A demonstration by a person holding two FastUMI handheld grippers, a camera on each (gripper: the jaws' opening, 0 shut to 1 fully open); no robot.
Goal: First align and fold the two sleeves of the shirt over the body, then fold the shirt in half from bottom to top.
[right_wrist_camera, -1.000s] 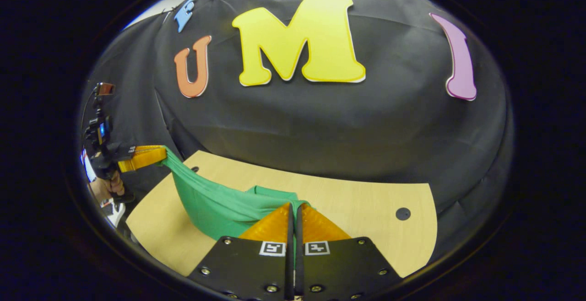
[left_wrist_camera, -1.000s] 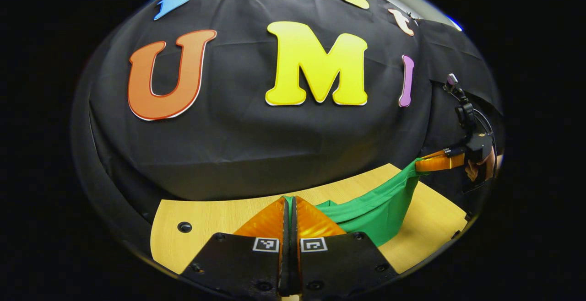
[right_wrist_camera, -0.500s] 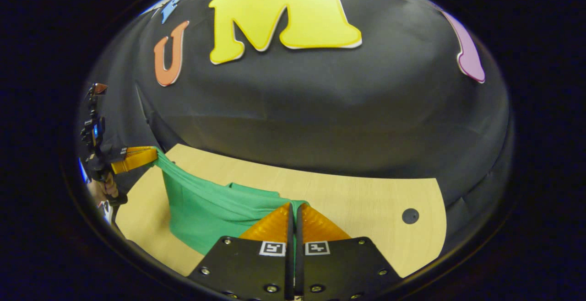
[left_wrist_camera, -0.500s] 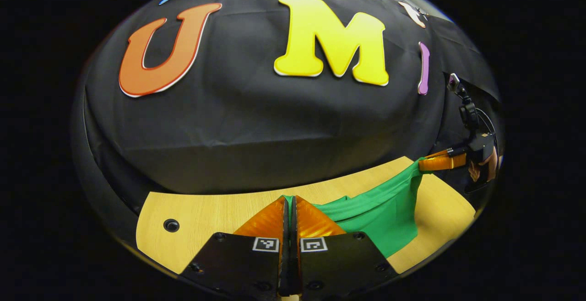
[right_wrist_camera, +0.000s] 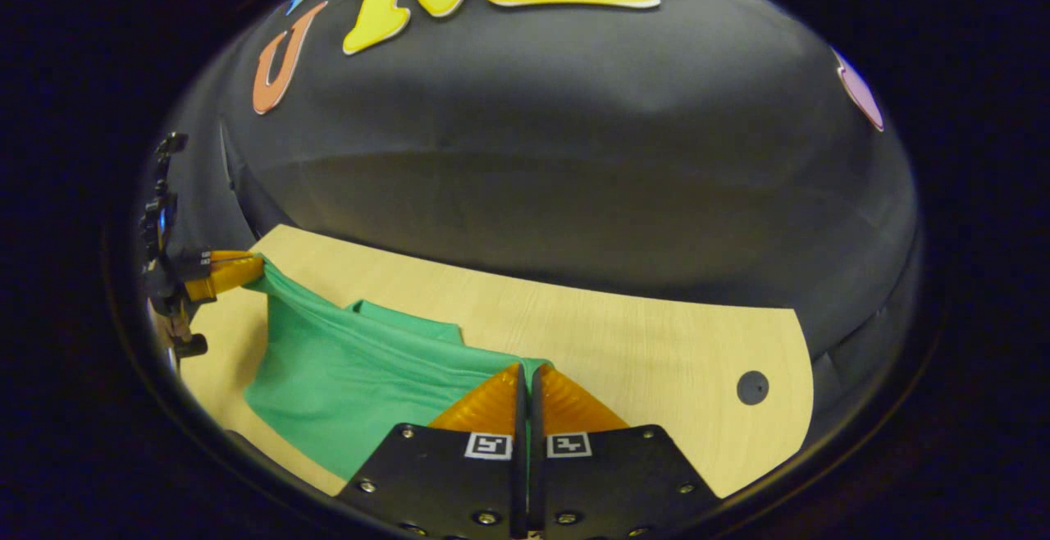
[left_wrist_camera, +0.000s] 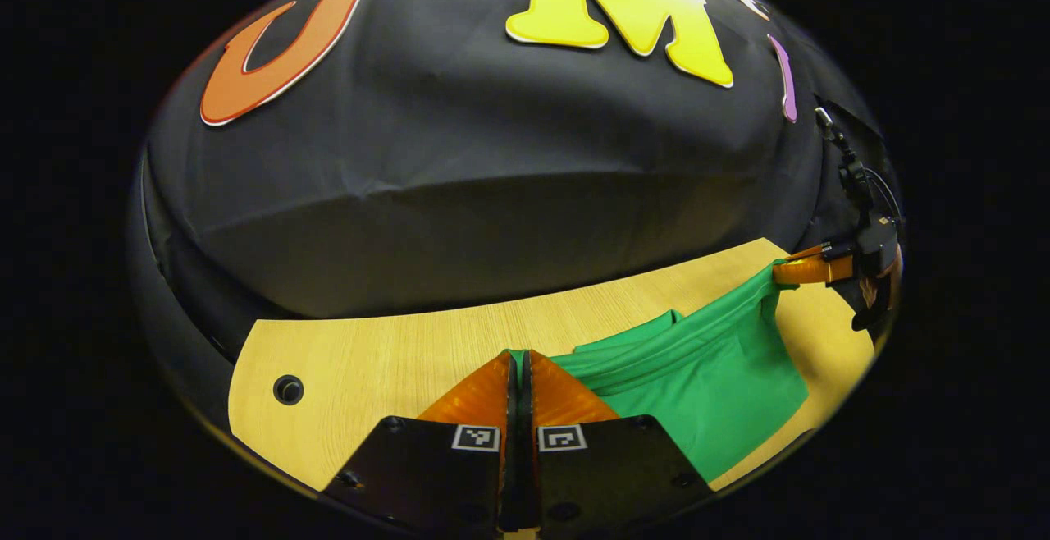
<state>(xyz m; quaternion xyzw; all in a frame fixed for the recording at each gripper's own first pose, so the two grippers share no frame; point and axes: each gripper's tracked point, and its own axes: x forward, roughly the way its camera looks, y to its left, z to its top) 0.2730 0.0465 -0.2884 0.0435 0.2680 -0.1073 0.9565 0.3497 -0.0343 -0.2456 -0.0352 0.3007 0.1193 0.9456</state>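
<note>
Two corners of the green shirt (left_wrist_camera: 705,392) are pinched, one between the closed fingers of each hand-held gripper, left (left_wrist_camera: 519,357) and right (right_wrist_camera: 526,369), probably to stretch it flat for laying out. The cloth spans between them, sagging onto the wooden bench (right_wrist_camera: 623,343); farther off, the right one (left_wrist_camera: 800,271) grips its edge
</note>
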